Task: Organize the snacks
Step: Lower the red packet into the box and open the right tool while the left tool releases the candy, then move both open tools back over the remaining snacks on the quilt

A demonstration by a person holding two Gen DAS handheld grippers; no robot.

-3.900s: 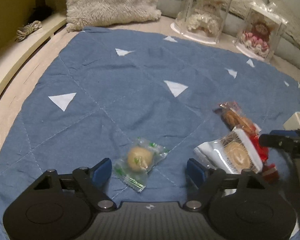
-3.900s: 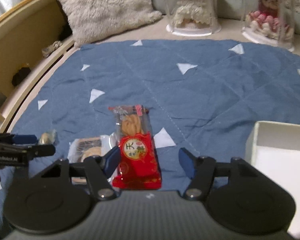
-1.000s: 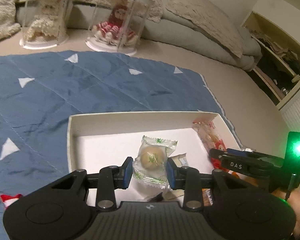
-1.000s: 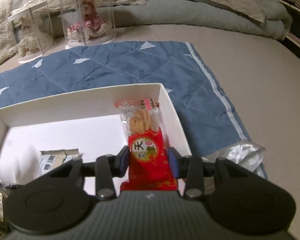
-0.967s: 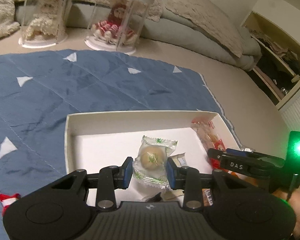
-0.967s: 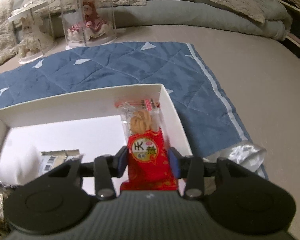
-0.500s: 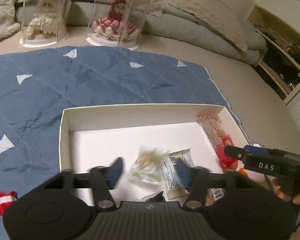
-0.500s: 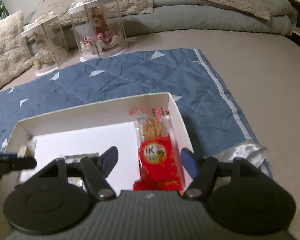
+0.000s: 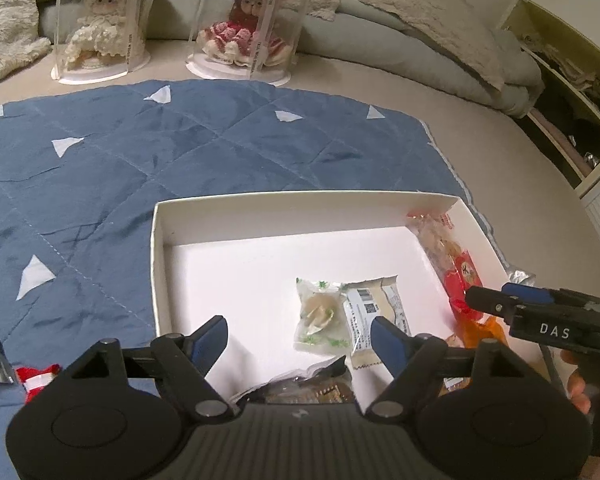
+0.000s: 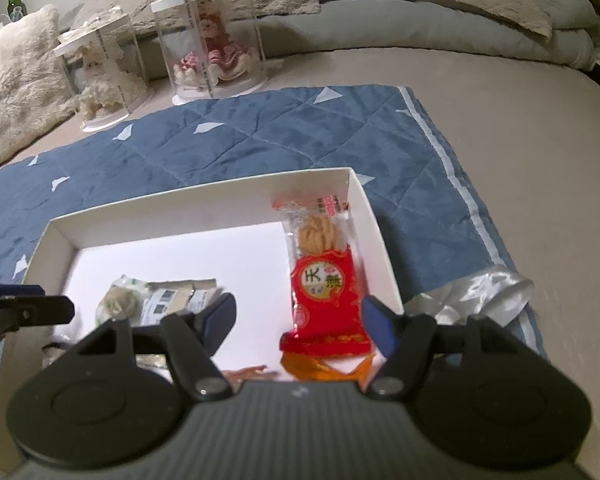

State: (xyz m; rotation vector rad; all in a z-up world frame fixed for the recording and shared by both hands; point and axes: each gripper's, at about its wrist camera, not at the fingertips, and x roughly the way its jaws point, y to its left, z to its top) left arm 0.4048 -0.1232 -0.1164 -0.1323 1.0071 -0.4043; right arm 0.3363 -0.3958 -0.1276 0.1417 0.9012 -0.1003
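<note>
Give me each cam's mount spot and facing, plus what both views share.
Left wrist: on the left gripper, angled down into the white box; own fingers open, right gripper and a hand at right.
Right wrist: on the right gripper, angled down at the red snack packet; own fingers open, left gripper at left.
Shared: box, packet, blue quilt.

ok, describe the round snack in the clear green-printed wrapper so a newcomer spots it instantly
Find the white box on the blue quilt. On its floor lies the clear green-printed packet holding one pale round pastry, beside a barcoded white packet. It is the only round snack there.
</note>
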